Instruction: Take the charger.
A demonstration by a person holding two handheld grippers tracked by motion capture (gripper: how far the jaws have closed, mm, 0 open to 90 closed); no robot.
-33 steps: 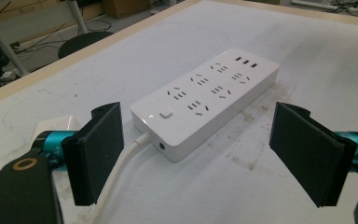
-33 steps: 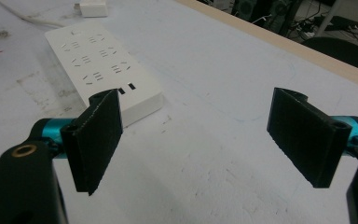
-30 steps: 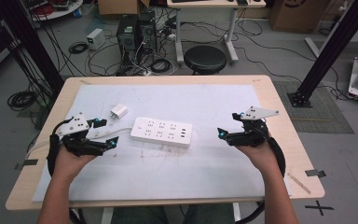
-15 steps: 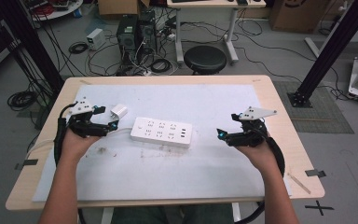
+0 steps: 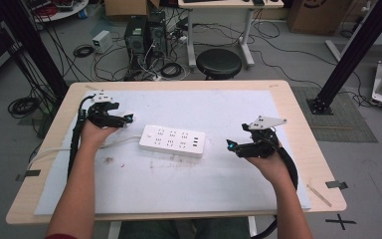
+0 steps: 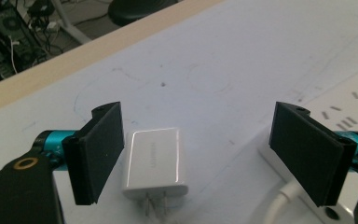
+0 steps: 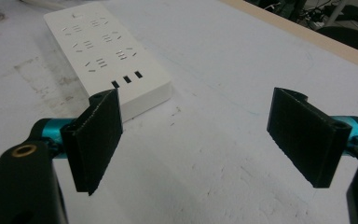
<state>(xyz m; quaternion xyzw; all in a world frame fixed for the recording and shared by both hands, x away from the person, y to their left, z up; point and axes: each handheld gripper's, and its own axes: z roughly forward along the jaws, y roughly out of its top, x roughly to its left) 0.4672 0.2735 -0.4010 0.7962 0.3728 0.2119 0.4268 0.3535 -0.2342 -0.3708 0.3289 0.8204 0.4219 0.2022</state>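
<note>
Left gripper view has the left tool (image 6: 200, 154) wide open, holding nothing, with a small white charger (image 6: 155, 161) lying flat on the white mat (image 6: 242, 56) between the black jaws, close to the jaw at lower left of the frame and well clear of the other. Faint grey lettering runs along the charger's top face, too small to read. Its metal prongs point toward the bottom edge. A white cable (image 6: 286, 203) curls in at lower right.

High view puts the left tool (image 5: 124, 119) at centre left of the frame, over the charger (image 5: 130, 117) and just left of the white power strip (image 5: 172, 141). At centre right, the right tool (image 5: 232, 146) sits apart from the strip.

Right gripper view shows the right tool (image 7: 205, 149) gaping and empty above the mat, the power strip (image 7: 105, 51) at upper left; no readable brand on it.
</note>
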